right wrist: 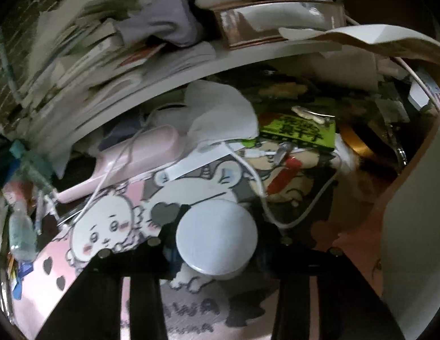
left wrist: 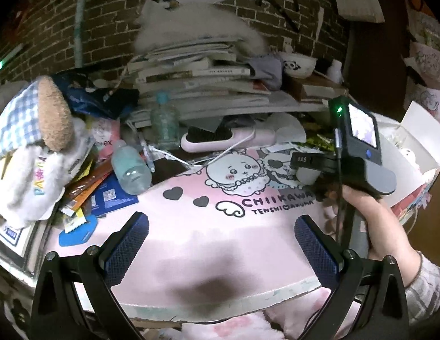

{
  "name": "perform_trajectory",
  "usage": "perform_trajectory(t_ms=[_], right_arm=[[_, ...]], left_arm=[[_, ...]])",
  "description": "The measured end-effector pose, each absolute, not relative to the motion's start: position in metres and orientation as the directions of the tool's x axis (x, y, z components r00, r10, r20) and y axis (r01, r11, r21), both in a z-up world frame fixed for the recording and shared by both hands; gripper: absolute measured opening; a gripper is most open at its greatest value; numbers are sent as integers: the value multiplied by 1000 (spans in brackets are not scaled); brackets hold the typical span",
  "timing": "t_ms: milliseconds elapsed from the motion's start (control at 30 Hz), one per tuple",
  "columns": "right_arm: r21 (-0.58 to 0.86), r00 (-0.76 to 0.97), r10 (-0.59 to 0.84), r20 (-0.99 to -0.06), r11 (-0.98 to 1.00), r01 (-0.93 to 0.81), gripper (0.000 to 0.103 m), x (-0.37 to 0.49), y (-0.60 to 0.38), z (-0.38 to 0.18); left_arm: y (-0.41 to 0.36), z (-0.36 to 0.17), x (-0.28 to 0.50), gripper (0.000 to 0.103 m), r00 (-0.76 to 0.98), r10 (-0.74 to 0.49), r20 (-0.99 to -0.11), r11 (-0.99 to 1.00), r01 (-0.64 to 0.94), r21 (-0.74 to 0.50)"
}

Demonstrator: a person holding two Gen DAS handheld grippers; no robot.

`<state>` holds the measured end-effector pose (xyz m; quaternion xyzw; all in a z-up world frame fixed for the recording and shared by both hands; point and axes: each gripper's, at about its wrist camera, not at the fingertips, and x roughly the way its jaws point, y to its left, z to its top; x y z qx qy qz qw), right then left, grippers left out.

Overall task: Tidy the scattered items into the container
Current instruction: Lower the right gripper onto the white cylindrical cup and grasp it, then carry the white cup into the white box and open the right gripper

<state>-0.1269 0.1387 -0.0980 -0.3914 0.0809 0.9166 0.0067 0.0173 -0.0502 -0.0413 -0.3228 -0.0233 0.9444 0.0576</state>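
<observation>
Your right hand-held gripper is clamped on a round white jar, over the pink mat. Your left hand-held gripper hangs spread and empty. The white box lies ahead and right, nearer your right hand; steer that way.

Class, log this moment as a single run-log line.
left gripper: open, empty, over pink mat | right gripper: shut on white round jar | white box: open, far right
</observation>
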Motion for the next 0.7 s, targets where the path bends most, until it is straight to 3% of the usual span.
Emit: perform_trajectory(t_ms=[200, 367, 700], right_arm=[[124, -726, -134, -674, -990, 68, 36, -98, 105, -76], [22, -777, -179, -604, -978, 208, 36, -77, 81, -49], [-3, -750, -385, -538, -889, 459, 36, -17, 126, 19]], left_arm=[[-50, -44, 13, 103, -777, 128, -616, -992, -95, -86], [-57, -47, 12, 103, -769, 107, -630, -994, -62, -93], [-55, -47, 5, 103, -769, 115, -628, -992, -63, -105]])
